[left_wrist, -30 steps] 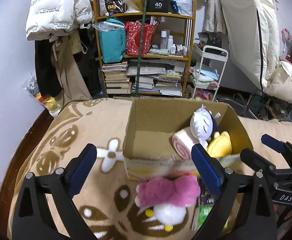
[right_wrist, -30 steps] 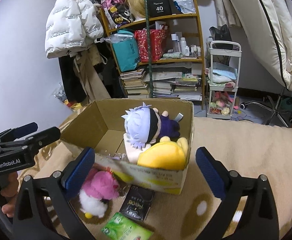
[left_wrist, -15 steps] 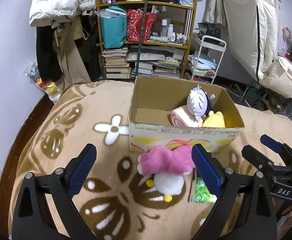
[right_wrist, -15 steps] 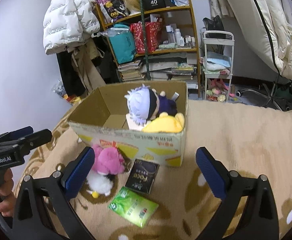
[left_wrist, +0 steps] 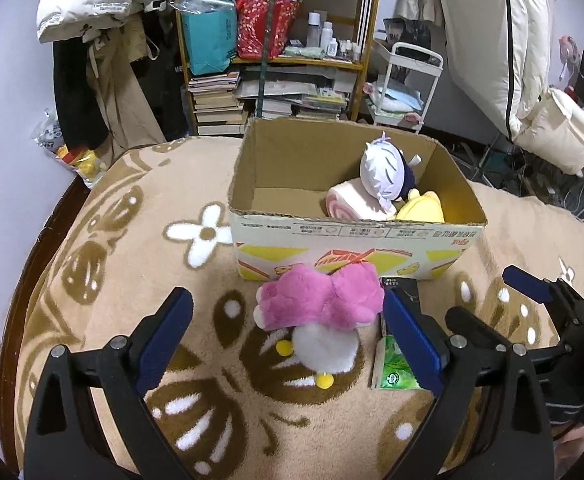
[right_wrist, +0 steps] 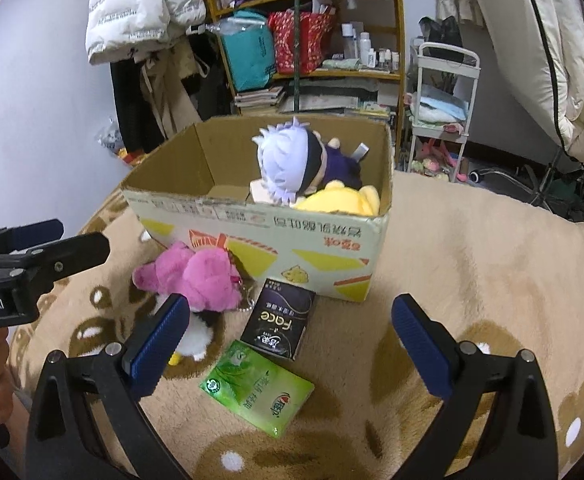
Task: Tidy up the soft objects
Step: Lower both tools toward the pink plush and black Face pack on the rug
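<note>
The pink plush [left_wrist: 320, 300] lies on the patterned blanket [left_wrist: 111, 272], touching the front wall of the cardboard box [left_wrist: 356, 236], straight ahead of your left claw [left_wrist: 287, 332] and centred between its fingers. Its long axis runs crosswise to them. Your left claw is nearer, spread wide and empty, held low. Your right claw [right_wrist: 287, 340] is equally wide and empty, over the black packet [right_wrist: 279, 324] and green packet [right_wrist: 257, 388].

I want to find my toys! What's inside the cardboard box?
Inside the cardboard box are a white-haired doll, a yellow plush and a pink roll-shaped plush, bunched at one end. Anything beneath them is hidden.
</note>
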`<state>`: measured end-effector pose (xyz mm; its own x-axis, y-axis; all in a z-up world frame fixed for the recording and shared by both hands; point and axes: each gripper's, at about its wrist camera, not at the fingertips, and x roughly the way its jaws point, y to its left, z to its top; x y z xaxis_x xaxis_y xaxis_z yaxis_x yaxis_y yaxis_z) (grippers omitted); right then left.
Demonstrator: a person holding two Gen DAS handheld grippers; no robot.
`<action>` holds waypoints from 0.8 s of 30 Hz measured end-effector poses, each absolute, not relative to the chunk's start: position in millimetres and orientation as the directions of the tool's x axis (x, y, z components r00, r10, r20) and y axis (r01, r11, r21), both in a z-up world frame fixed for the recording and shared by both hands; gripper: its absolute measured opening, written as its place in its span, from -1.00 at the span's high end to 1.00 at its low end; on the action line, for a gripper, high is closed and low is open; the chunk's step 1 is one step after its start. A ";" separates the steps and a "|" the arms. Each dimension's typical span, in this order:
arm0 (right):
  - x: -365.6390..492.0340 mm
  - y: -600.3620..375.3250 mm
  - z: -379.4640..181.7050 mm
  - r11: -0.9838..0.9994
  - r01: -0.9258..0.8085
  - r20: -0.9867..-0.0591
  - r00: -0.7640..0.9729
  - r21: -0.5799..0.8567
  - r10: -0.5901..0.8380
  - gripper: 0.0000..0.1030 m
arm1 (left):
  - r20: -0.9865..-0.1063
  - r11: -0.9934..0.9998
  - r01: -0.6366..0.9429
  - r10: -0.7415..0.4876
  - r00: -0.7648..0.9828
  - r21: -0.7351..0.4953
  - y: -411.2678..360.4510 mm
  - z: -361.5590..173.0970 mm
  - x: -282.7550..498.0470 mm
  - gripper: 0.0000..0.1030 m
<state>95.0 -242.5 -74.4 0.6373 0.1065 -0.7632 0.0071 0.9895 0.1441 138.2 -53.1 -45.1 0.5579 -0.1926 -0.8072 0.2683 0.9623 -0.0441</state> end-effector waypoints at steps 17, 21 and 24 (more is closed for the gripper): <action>119.7 -236.0 -109.0 0.991 0.030 -0.847 0.523 0.132 0.097 -1.00 | -0.857 0.936 0.348 -0.220 0.467 -0.051 -92.8 -83.2 166.8 -0.84; 124.6 -235.7 -115.5 0.990 0.033 -0.858 0.503 0.134 0.100 -1.00 | -0.870 0.931 0.362 -0.223 0.440 -0.056 -101.0 -93.6 171.9 -0.84; 129.0 -235.8 -121.8 0.989 0.038 -0.867 0.487 0.140 0.104 -1.00 | -0.880 0.927 0.371 -0.218 0.422 -0.052 -107.2 -102.1 174.5 -0.84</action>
